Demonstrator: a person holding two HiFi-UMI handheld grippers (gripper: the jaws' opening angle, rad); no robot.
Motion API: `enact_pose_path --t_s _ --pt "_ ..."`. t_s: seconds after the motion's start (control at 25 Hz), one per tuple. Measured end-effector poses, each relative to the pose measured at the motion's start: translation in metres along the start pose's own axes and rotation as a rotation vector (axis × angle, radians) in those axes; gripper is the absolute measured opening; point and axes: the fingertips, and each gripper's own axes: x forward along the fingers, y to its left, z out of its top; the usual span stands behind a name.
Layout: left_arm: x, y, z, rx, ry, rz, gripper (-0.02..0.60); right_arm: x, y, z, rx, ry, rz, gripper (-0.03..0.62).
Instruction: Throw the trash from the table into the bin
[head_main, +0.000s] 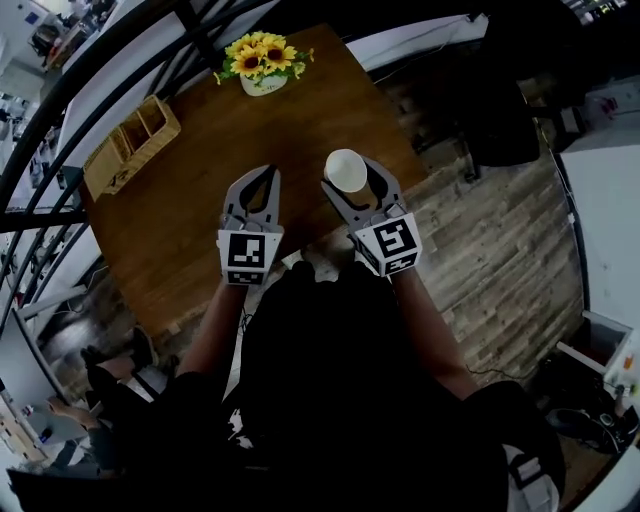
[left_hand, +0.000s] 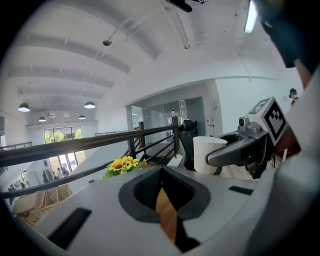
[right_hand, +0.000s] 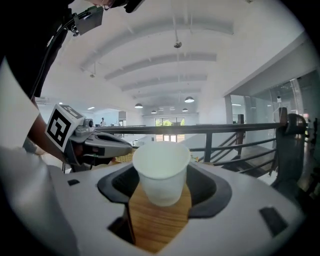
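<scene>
A white paper cup (head_main: 345, 168) stands upright between the jaws of my right gripper (head_main: 353, 176), which is shut on it above the wooden table (head_main: 180, 230). The right gripper view shows the cup (right_hand: 161, 170) pinched at its lower half between both fingers of the gripper (right_hand: 161, 184). My left gripper (head_main: 268, 172) hovers beside it on the left with its tips together and nothing held. From the left gripper (left_hand: 162, 192), the cup (left_hand: 207, 154) and the right gripper (left_hand: 227, 152) show at the right.
A pot of sunflowers (head_main: 262, 58) stands at the table's far edge, and a wooden organizer (head_main: 130, 145) at its far left. Black railings (head_main: 60, 120) run along the left. A dark chair (head_main: 500, 110) stands on the plank floor (head_main: 500, 250) to the right.
</scene>
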Motion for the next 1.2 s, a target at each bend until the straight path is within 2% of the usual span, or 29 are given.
enact_pose_path --t_s 0.2,0.56,0.76,1.0,1.2 --pt "0.031 -0.051 0.016 0.005 0.008 -0.013 0.012 -0.048 -0.052 -0.007 0.014 -0.008 -0.031 0.301" --pt "0.092 -0.167 0.05 0.023 0.012 -0.053 0.012 -0.146 -0.163 -0.033 0.034 0.006 -0.09 0.301" --pt "0.121 -0.224 0.066 0.032 0.019 -0.088 0.012 -0.188 -0.207 -0.047 0.054 0.006 -0.12 0.301" --pt "0.147 -0.266 0.061 0.036 0.06 -0.154 0.012 -0.208 -0.242 -0.078 0.101 0.045 -0.162 0.301" --pt "0.179 -0.281 0.051 0.042 0.088 -0.22 0.012 -0.203 -0.27 -0.1 0.14 0.077 -0.205 0.301"
